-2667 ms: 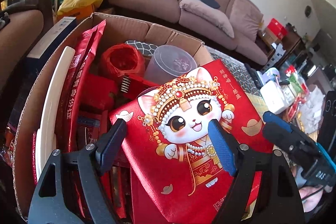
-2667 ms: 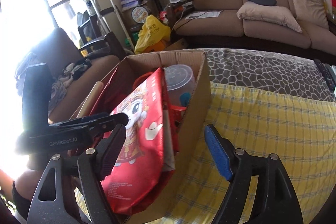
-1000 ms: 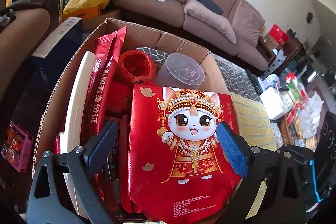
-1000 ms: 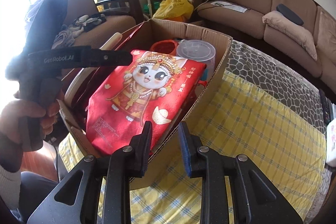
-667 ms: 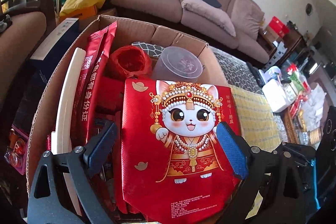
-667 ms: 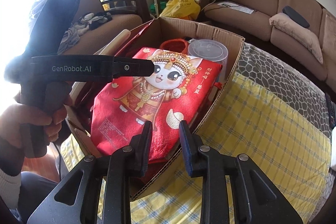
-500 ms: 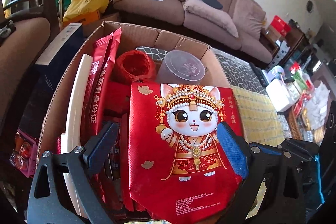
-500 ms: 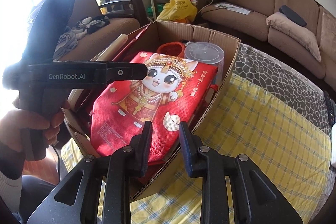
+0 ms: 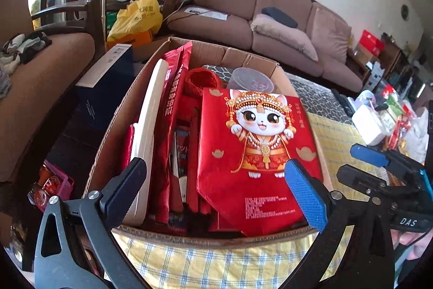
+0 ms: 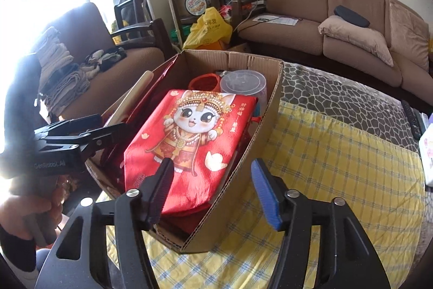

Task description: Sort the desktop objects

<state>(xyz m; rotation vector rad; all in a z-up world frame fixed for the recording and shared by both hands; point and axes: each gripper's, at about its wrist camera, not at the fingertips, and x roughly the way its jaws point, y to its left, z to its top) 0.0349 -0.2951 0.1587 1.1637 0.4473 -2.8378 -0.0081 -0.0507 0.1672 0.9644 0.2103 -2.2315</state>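
Observation:
A red bag printed with a cartoon cat (image 9: 257,142) (image 10: 189,137) lies flat on top of the items in an open cardboard box (image 9: 113,121) (image 10: 259,142). My left gripper (image 9: 215,180) hovers over the box's near edge with its jaws opening wide; the bag is below and beyond them, untouched. My right gripper (image 10: 212,175) hangs above the box's near corner, jaws opening, nothing pressed between the pads. Each gripper shows in the other's view: the right gripper (image 9: 357,165) at the right, the left gripper (image 10: 113,126) at the left.
Also in the box are a clear plastic tub (image 9: 250,79), a red yarn ball (image 9: 201,80), red packets (image 9: 173,104) and a white board (image 9: 147,126). The box stands on a yellow plaid cloth (image 10: 338,167). A white box (image 9: 368,123) and clutter sit at the right.
The right gripper's jaws went from nearly shut to wide apart. The left gripper drew back from the box, so its near edge and the cloth now show. The bag stays put.

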